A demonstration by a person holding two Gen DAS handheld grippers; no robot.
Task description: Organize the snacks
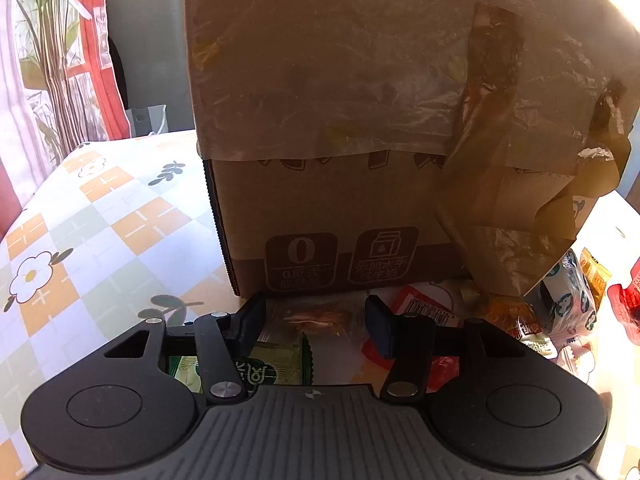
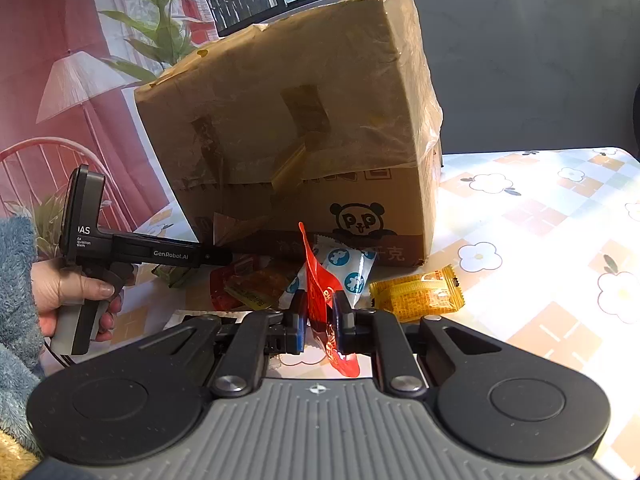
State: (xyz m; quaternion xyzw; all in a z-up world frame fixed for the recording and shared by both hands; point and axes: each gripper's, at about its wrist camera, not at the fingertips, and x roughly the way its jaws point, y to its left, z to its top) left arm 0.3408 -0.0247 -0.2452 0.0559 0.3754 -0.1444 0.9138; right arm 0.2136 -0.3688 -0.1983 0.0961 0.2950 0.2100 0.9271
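While right claw [image 2: 318,312] clamps red packet [image 2: 320,284], left claw [image 1: 316,324] stands apart astride clear-wrapped snack [image 1: 316,318], cardboard box [image 1: 332,208] just beyond.

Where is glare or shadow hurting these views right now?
Left wrist view: sun flare whitens the top right corner, and the cardboard box face sits in shadow. Right wrist view: glare bleaches the tablecloth on the right, yet the red packet in the jaws reads clearly.

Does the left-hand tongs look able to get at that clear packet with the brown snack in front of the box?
Probably yes. The left tongs stand open with the clear packet right between their tips, nothing lying over it. The cardboard box stands close behind, leaving little room to push further forward.
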